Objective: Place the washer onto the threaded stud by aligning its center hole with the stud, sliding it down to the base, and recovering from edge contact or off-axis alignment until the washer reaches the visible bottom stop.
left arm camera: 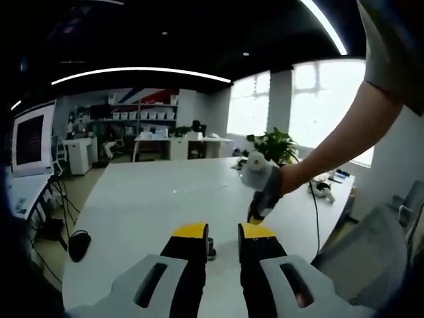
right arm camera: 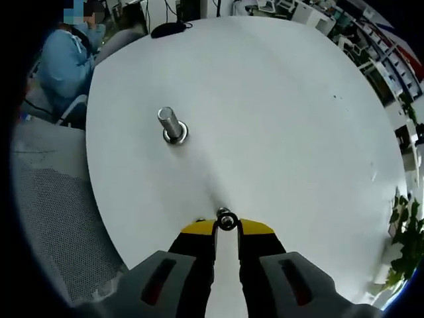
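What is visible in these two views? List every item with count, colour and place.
table: one, white, under both claws.
threaded stud: one, silver, upright on the table, ahead of the right claw.
washer: one, silver, held at the right claw's tips.
mouse: one, black, at the table's edge.
potted plant: one, green, by the window.
monitor: one, dark screen, far left.
mesh chair: one, grey, beside the table.
left claw: one, yellow-tipped, slightly apart.
right claw: one, yellow-tipped, pinching the washer.
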